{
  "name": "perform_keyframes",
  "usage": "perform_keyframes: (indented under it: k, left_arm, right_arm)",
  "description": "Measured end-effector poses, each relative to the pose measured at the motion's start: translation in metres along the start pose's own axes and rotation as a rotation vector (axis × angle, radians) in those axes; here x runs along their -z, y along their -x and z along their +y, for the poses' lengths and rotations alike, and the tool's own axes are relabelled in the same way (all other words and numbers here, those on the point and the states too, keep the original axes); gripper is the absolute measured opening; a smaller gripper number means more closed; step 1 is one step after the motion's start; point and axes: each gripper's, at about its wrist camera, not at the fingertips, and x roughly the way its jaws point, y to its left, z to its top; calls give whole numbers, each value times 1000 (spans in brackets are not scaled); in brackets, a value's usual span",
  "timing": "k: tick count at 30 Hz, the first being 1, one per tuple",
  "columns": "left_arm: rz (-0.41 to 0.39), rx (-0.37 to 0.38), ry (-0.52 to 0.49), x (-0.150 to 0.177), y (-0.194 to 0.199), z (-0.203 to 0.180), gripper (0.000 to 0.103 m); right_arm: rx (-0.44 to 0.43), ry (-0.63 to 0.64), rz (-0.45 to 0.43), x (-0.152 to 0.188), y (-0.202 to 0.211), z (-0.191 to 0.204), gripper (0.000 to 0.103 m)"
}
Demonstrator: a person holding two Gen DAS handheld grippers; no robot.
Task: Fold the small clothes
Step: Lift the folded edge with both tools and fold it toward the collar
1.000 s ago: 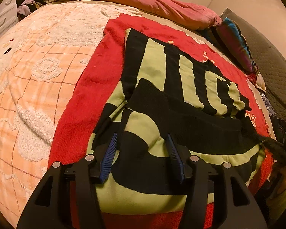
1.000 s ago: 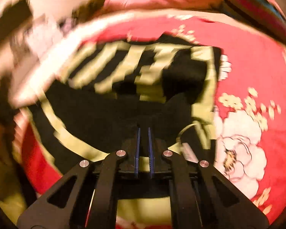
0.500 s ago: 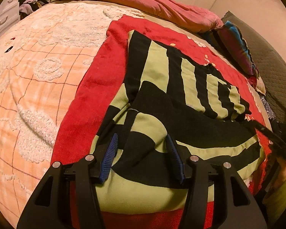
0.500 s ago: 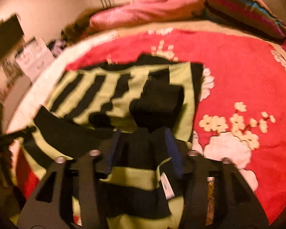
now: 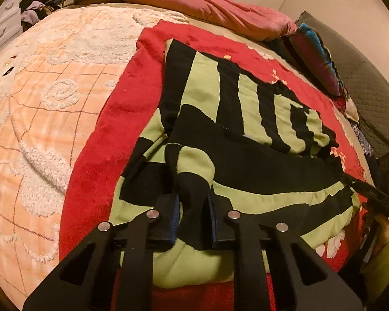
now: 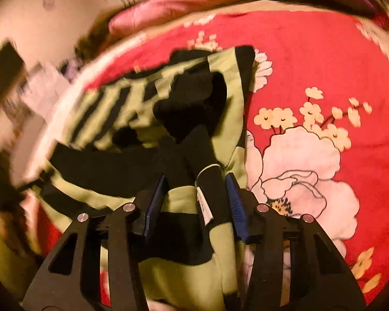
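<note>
Green-and-black striped sweater point(image 5: 246, 119) lies half-folded on the red floral blanket point(image 5: 111, 119). Left gripper point(image 5: 193, 210) has just pinched a bunched fold between its pads, ready to lift; right gripper point(image 6: 195, 197), closing, straddles the collar edge without pressing yet.

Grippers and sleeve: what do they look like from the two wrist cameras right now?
Both the left gripper and right gripper are black, angular frames with triangular cut-outs, silver round pivot bolts and ribbed blue finger pads. A yellow-green sleeve shows at the left view's right edge.
</note>
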Motion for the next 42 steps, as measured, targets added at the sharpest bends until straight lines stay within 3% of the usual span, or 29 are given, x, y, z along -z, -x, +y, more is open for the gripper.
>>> perform_keyframes:
  k: [4,8,11,15,19,21,22,26,30,35,37,42]
  left_arm:
    - [-8,10,35,1,2,5,16]
    - [-17,-11,18,3,3,0,19]
    - [-19,0,35,4,4,4,20]
    - [-12,-10,22,4,1,1,26]
    - [-6,-23,-8,5,-3,-7,31]
    - [-2,-37,-21,6,-4,-10,28]
    - [0,-41,-29,6,-3,-10,19]
    - [-24,-31,-55,5,12,-11,7]
    - [-100,34,-68,6,43,-10,7]
    - [-194,128,-12,-6,73,-5,7]
    - [-219,145,3,-19,76,-5,7]
    - [-262,109,-14,-60,64,-20,7]
  right_arm:
    - [23,41,-35,1,12,3,39]
    - [20,2,-49,-2,11,0,27]
    - [32,-22,-82,-4,18,-6,25]
    - [127,117,-22,-5,7,10,24]
    - [168,202,44,-2,-13,27,24]
    - [193,241,61,3,-20,33,12]
    - [198,245,58,3,-19,32,8]
    - [130,164,10,1,4,18,5]
    - [-26,29,-69,1,42,-2,5]
    - [-168,-61,-178,-10,72,-9,5]
    - [-198,-80,-219,-25,76,-8,5]
    - [-172,-64,-251,-69,57,-2,5]
